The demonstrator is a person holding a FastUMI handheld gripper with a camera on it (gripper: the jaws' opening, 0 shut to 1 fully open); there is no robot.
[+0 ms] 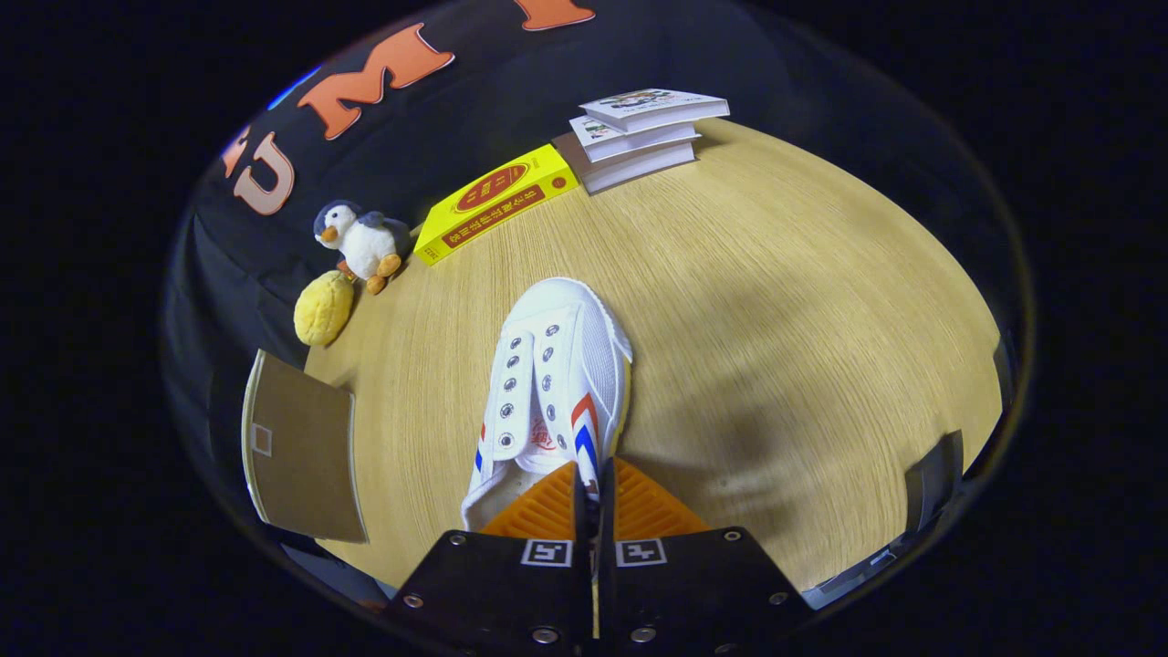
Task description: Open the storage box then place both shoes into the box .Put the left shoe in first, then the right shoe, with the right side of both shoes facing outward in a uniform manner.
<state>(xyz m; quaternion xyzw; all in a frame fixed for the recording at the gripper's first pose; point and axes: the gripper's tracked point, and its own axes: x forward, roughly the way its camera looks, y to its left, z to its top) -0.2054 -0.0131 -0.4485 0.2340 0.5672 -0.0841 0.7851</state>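
Observation:
A white canvas shoe (pixel 557 365) with red and blue side stripes and empty eyelets points its toe away from me, over the wooden table (pixel 803 301). My gripper (pixel 593 488) is shut on the shoe's side wall beside the heel opening, one finger inside and one outside. I cannot tell whether the sole touches the table. A brown flat panel of the storage box (pixel 301 452) stands off to the left of the fingers, at the table's edge. The heel of the shoe is hidden behind my fingers.
Beyond the shoe lie a yellow book (pixel 497 203) and a stack of white books (pixel 639 132). A penguin plush (pixel 360 239) and a yellow plush (pixel 323 307) sit at the far left. A grey object (pixel 931 479) stands at the table's right near edge.

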